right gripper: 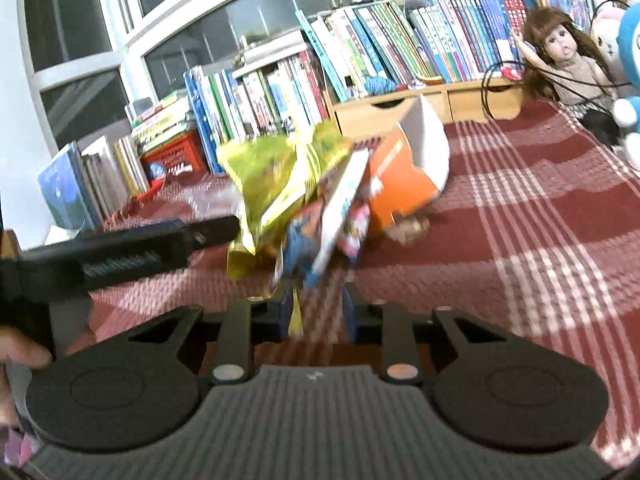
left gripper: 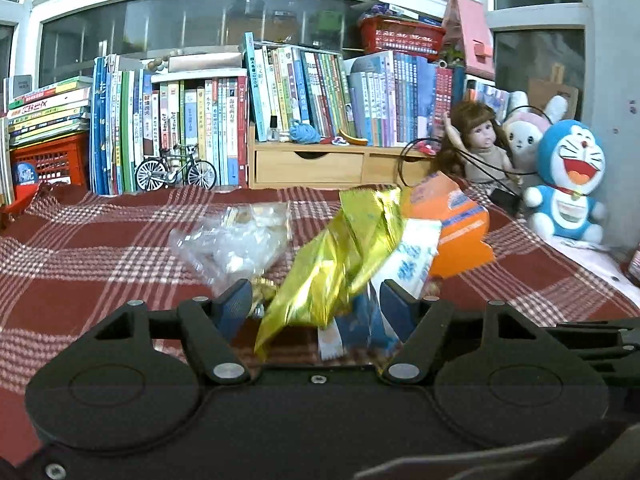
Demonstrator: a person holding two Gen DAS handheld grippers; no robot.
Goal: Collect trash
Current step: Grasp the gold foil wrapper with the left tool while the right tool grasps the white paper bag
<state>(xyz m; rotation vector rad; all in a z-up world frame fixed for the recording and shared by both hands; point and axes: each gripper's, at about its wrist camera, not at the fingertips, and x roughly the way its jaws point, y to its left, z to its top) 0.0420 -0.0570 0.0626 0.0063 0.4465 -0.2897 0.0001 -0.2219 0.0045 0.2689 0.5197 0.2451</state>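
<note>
A heap of trash lies on the red plaid cloth (left gripper: 100, 248): a crumpled gold foil wrapper (left gripper: 340, 256), a clear plastic bag (left gripper: 240, 240), a white-and-blue packet (left gripper: 412, 256) and an orange box (left gripper: 456, 224). My left gripper (left gripper: 316, 304) is open wide, and the foil's lower end hangs between its fingers. In the blurred right wrist view, the same foil (right gripper: 272, 176), a blue wrapper (right gripper: 300, 248) and the orange box (right gripper: 400, 176) sit just ahead of my right gripper (right gripper: 318, 314). Its fingers stand a narrow gap apart, with a yellow strip against the left one. The left gripper's body (right gripper: 120, 248) reaches in from the left.
Rows of books line the back, with a red crate (left gripper: 48, 160), a model bicycle (left gripper: 176, 172) and a wooden drawer shelf (left gripper: 320, 164). A doll (left gripper: 480, 140) and a blue plush (left gripper: 568, 184) sit at the right. A hand (right gripper: 16, 352) shows at the left edge.
</note>
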